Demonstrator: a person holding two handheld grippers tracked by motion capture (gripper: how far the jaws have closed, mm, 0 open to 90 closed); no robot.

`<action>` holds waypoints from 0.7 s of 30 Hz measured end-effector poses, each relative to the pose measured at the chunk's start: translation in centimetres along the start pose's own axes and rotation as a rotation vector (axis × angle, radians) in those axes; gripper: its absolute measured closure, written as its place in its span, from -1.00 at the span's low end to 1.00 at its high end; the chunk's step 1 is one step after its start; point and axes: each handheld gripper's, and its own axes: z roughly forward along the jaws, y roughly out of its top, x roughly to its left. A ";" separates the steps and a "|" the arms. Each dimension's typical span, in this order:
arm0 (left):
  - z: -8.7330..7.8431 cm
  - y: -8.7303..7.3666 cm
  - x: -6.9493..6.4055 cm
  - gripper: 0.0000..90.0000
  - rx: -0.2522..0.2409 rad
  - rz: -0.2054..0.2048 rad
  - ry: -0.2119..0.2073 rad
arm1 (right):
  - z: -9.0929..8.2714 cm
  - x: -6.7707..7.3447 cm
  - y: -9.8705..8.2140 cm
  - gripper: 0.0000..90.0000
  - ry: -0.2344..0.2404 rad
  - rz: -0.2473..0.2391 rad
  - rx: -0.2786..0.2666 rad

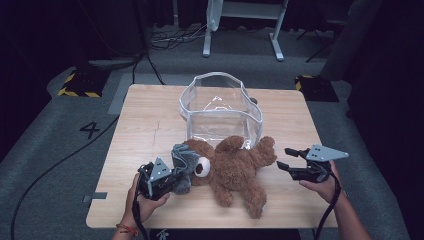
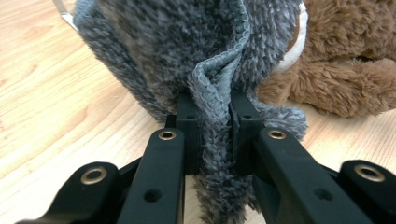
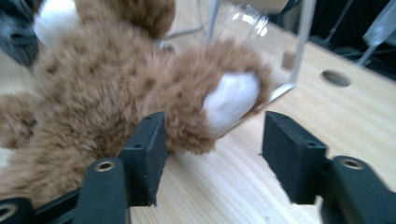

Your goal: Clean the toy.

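a brown teddy (image 1: 232, 172) is lying flat on the table (image 1: 140, 130), just in front of a clear bin (image 1: 220, 107). a grey cloth (image 1: 184, 162) is lying by the teddy's head, touching it. the cloth is pinched by the left gripper (image 1: 167, 180), whose jaws are almost shut on a fold of it. it looks like the cloth is held this way so it can be lifted or pulled away from the teddy. the right gripper (image 1: 289, 159) is held just beside the teddy's foot, with its jaws part way open and nothing gripped. it seems to be kept there so the foot can be grabbed next. the bin is likely placed close so the things can be dropped in. in the left gripper view, the fold of cloth (image 2: 217, 93) is seen squeezed tight between the black jaws, which cannot be made out from the high view. in the right gripper view, the white sole of the foot (image 3: 231, 100) is seen between the open jaws but is not pressed by them. from the high view, the whole teddy and the spot of each hand are shown.
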 end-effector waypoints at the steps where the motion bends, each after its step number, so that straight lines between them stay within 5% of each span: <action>1: 0.0 0.0 -0.1 0.73 -0.007 0.001 -0.009 | -0.4 0.1 0.2 -0.16 -0.009 -0.003 -0.009; 4: 0.0 -0.1 -0.5 0.73 -0.020 0.025 -0.020 | -1.6 1.4 0.6 -0.21 0.005 -0.010 -0.043; 11: 0.4 0.0 -1.3 0.73 -0.038 0.045 -0.041 | -0.4 5.1 1.6 -0.31 0.074 -0.100 -0.039; 17: 0.6 -0.1 -1.2 0.73 -0.051 0.026 -0.058 | 2.6 8.7 2.4 -0.46 0.131 -0.173 0.003; 21: 0.5 -0.2 -1.3 0.72 -0.050 0.041 -0.052 | 4.9 10.0 2.2 -0.51 0.116 -0.214 0.050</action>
